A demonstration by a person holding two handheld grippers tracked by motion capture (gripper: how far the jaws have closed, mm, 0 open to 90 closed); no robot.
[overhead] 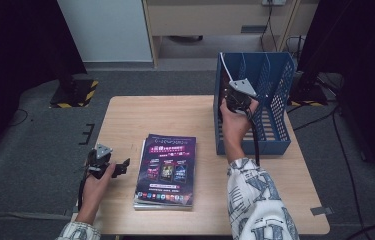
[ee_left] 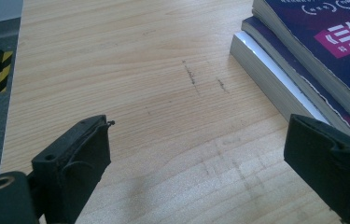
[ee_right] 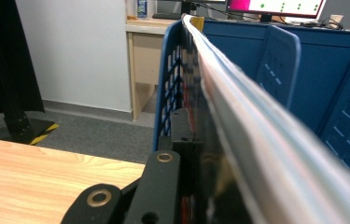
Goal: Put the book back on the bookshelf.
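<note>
Scene: a person at a pale wooden tabletop (overhead: 185,115) files books into a blue perforated plastic file rack (overhead: 280,95) at its far right corner.
Right gripper (overhead: 239,95): clamped on a thin paperback book (ee_right: 256,140), held upright on edge just inside the rack's left wall (ee_right: 170,88).
Left gripper (ee_left: 200,158): jaws spread wide, empty, low over bare wood just left of a stack of dark purple paperback books (overhead: 166,170).
Stack: lies flat near the front middle of the tabletop, well apart from the rack.
Step in hand: seating the held book in the rack's leftmost slot.
Doing it well: likely keep the book vertical and parallel to the dividers, lower it until its bottom edge rests on the slatted floor, and only then release.
</note>
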